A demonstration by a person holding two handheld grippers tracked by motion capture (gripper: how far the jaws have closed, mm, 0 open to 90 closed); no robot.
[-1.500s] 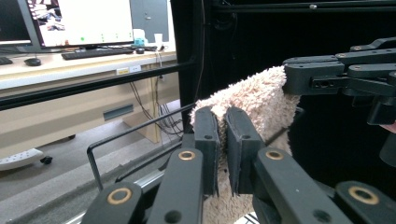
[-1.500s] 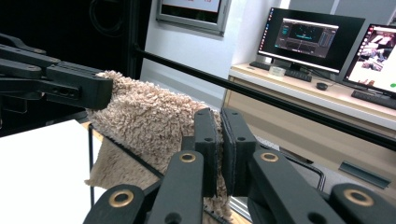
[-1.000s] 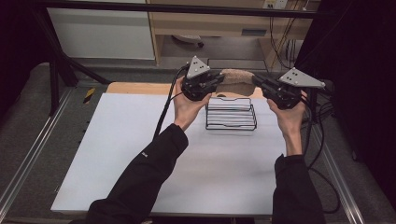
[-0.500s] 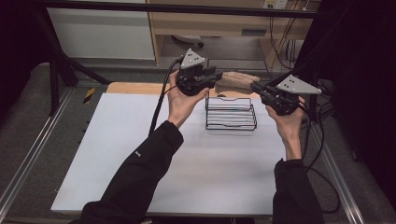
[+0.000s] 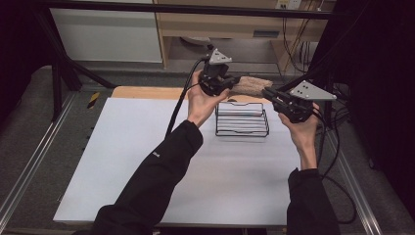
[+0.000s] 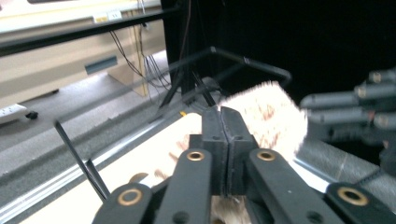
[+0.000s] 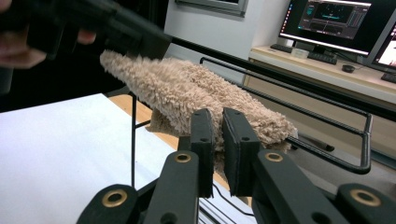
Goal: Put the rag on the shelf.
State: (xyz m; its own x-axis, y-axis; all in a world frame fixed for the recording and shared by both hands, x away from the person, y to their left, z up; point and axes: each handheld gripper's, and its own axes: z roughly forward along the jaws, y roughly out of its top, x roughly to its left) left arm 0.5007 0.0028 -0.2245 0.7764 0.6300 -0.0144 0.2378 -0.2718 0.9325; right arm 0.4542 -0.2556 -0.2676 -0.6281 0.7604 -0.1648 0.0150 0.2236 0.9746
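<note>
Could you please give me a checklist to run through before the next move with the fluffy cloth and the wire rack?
1. Left gripper shut on the fluffy cloth: ok; its jaws have just been closing.
2. Right gripper pinching the cloth's other end: ok.
3. Cloth lifted off the wire rack: ok.
4. Rack upright on the white table: ok.
5. Cloth stretched flat between the grippers: cannot tell.

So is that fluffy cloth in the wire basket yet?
Not yet. The cloth is stretched in the air between the left gripper and right gripper, above the far rim of the basket.
</note>
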